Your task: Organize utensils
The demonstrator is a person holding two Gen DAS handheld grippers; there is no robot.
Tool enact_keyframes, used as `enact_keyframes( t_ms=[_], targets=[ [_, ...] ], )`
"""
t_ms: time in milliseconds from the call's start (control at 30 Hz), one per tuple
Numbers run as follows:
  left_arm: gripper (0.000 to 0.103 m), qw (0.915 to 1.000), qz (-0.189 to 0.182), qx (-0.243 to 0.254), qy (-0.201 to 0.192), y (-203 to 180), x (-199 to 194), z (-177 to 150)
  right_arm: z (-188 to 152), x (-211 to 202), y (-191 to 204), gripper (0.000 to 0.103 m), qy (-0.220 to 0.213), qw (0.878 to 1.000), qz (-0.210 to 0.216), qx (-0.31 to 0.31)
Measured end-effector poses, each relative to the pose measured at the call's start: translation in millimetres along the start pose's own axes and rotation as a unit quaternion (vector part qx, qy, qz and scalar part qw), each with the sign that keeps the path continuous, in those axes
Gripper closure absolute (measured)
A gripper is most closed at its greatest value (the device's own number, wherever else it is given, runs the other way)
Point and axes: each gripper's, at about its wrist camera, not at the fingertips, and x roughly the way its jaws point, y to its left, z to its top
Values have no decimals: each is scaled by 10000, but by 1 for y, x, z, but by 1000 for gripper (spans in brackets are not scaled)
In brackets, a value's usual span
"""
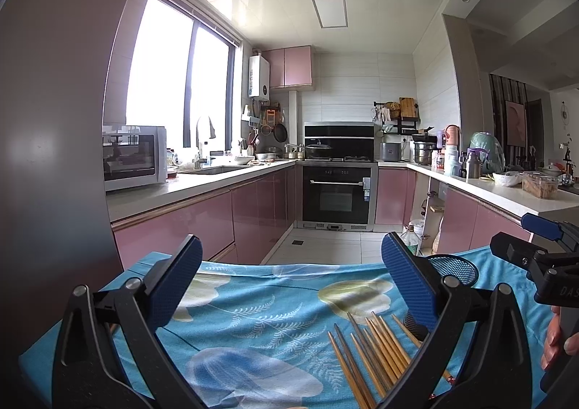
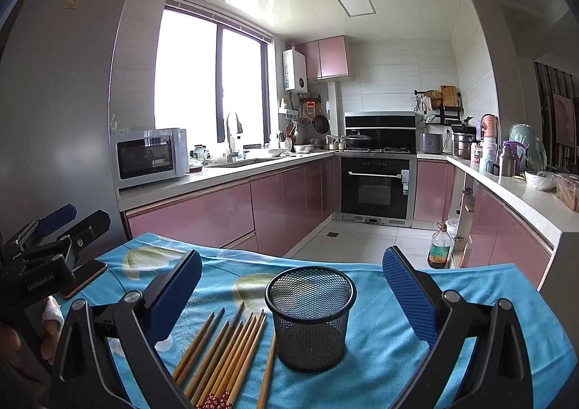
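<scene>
Black plastic left gripper (image 1: pixel 291 288) and right gripper (image 2: pixel 291 295), blue textured jaws, silver pivot screws, bare fingers (image 1: pixel 555 347)

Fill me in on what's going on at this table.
A person holds a gripper in each hand over a table with a blue floral cloth. Both the left gripper and the right gripper are open and hold nothing. A bunch of chopsticks lies loose on the cloth beside an upright black mesh cup, which looks empty. No sorting appears done.

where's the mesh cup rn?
Right wrist view: the mesh cup stands upright on the blue cloth, centred ahead of the open right gripper, just right of the chopsticks.
</scene>
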Motion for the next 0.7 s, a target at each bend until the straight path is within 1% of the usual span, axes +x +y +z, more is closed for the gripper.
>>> enact_keyframes(
  t_ms=[700],
  targets=[
    [5, 10000, -16, -6, 6, -2, 1, 0, 0, 0, -2, 6, 18, 10000, 15, 24]
  ],
)
